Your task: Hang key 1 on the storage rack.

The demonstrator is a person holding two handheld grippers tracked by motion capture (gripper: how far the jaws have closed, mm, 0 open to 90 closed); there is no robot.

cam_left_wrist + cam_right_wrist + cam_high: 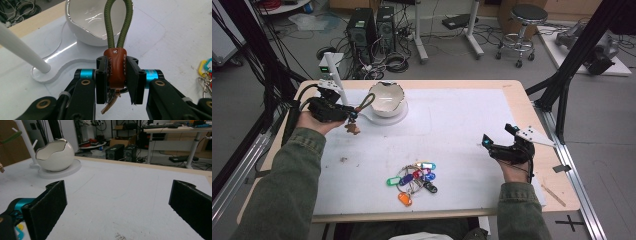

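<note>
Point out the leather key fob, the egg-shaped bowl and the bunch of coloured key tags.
leather key fob point(115, 68), left gripper view, brown leather body between the pads.
egg-shaped bowl point(386, 102), high view, white outer wall.
bunch of coloured key tags point(414, 180), high view, middle of the bunch.

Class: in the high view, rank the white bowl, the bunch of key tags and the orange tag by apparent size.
1. White bowl
2. Bunch of key tags, nearly as wide, so close
3. Orange tag

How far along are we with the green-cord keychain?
Done: the left gripper is shut on the keychain by its leather tab and holds it above the table, near the bowl and white stand. Left: placing it; the right gripper is open, and the tagged keys lie untouched.
</note>
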